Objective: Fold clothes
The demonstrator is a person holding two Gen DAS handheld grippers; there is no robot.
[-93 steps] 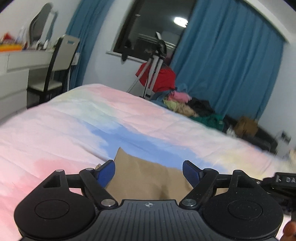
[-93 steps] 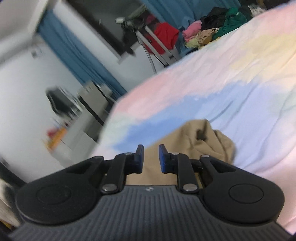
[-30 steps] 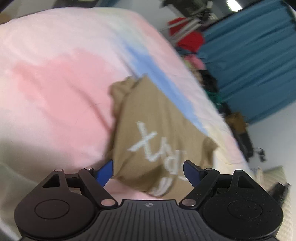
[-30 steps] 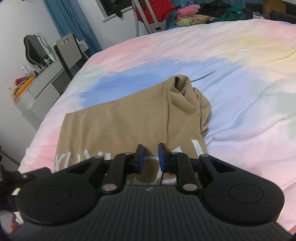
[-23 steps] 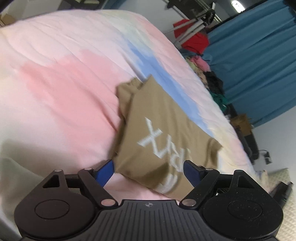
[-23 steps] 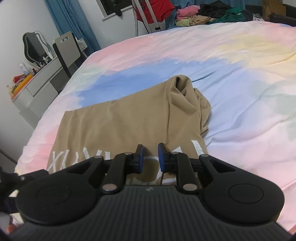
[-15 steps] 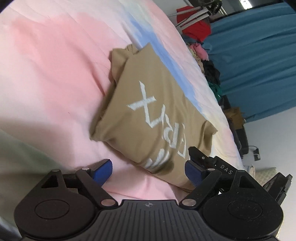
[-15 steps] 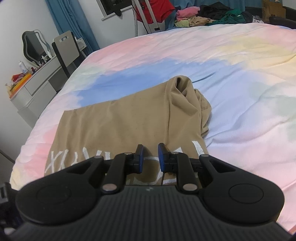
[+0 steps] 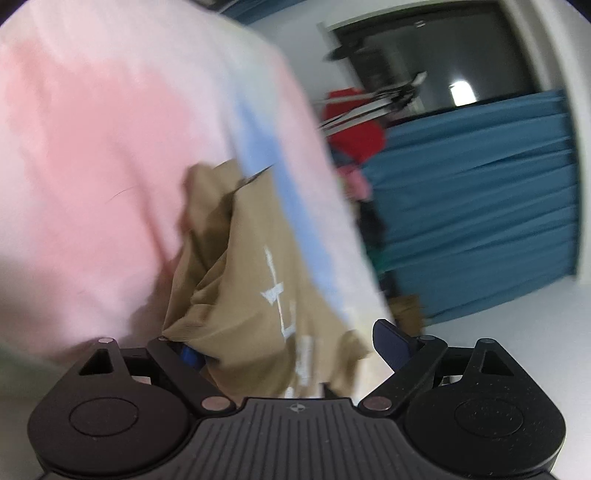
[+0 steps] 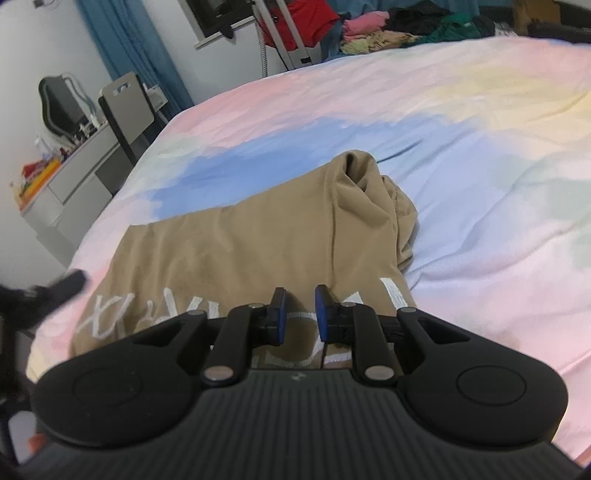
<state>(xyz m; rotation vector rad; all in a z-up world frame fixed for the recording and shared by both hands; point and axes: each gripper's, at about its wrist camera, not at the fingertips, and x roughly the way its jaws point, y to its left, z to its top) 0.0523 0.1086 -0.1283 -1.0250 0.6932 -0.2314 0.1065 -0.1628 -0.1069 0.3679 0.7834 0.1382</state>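
Observation:
A tan T-shirt with white lettering [image 10: 258,251] lies partly folded on the pastel bedspread [image 10: 480,147]. Its bunched end lies at the far right. In the left wrist view the shirt [image 9: 266,280] is very close and its near edge lies between my wide-open left jaws; my left gripper [image 9: 291,350] is at that edge, with cloth over the left fingertip [image 9: 190,355]. My right gripper [image 10: 298,314] hovers over the shirt's near lettered edge, jaws narrowly apart with nothing between them. The left gripper's tip [image 10: 70,282] shows blurred at the left.
A white desk [image 10: 70,177] with a grey chair [image 10: 127,107] stands left of the bed. A tripod with a red garment [image 10: 295,22] and a clothes pile [image 10: 406,26] lie beyond the bed. Blue curtains [image 9: 480,206] hang behind.
My left gripper has swung in and dropped to the shirt's near edge, so the cloth now fills the gap between its jaws. The right gripper has stayed put.

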